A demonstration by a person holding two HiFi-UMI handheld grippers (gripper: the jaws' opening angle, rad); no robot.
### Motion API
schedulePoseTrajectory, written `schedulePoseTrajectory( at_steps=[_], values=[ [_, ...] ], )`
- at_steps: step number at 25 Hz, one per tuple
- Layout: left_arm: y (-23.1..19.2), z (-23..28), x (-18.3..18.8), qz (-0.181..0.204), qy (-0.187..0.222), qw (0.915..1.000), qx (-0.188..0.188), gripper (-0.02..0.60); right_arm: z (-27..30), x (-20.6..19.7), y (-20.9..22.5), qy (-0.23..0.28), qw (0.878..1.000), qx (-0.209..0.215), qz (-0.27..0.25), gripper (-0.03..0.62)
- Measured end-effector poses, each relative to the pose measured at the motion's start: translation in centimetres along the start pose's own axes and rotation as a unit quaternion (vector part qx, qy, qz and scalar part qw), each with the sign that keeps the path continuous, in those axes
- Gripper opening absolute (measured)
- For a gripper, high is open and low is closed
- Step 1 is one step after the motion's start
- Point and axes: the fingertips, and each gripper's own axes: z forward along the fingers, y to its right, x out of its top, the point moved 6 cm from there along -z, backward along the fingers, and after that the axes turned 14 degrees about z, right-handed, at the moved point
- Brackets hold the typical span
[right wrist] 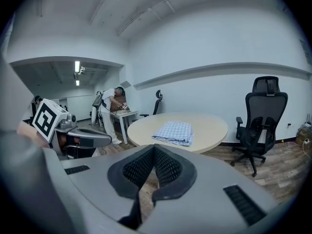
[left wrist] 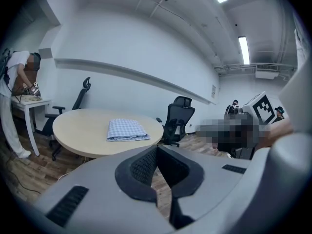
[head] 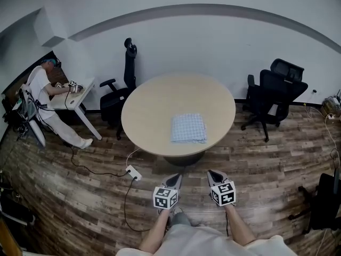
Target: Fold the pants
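Fold looks done: pants (head: 188, 128) lie as a neat checked rectangle on the round table (head: 149, 97), toward its near edge. Left gripper (head: 175, 179) and right gripper (head: 213, 175) are both clamped closed and empty, over the wood floor (head: 80, 196) just short of the table. Office chairs (head: 274, 92) flank it, and a person (head: 45, 92) works at a desk far left.

Setting: office or meeting room.
- Round beige meeting table (head: 154, 103) at centre of room.
- Black swivel office chair (head: 277, 89) on castors right of table; second high-back chair (head: 118, 97) with headrest left of table.
- Small white desk (head: 80, 92) near left wall; person (head: 45, 84) bent over it.
- Plain white walls (head: 202, 41); wood-plank floor (head: 69, 196).
- White power strip (head: 133, 172) on floor near table, cable trailing.
- Fluorescent strip lights (left wrist: 243, 50) on ceiling.
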Motion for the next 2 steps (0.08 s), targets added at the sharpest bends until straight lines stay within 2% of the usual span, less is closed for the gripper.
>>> schedulePoseTrajectory(
  at_steps=[2],
  values=[
    [0.56,-0.22,-0.25,0.0,-0.002,1.0,0.003,0.031,-0.33,-0.23,0.03,0.001,1.0,0.003,-0.002,0.026]
  ],
)
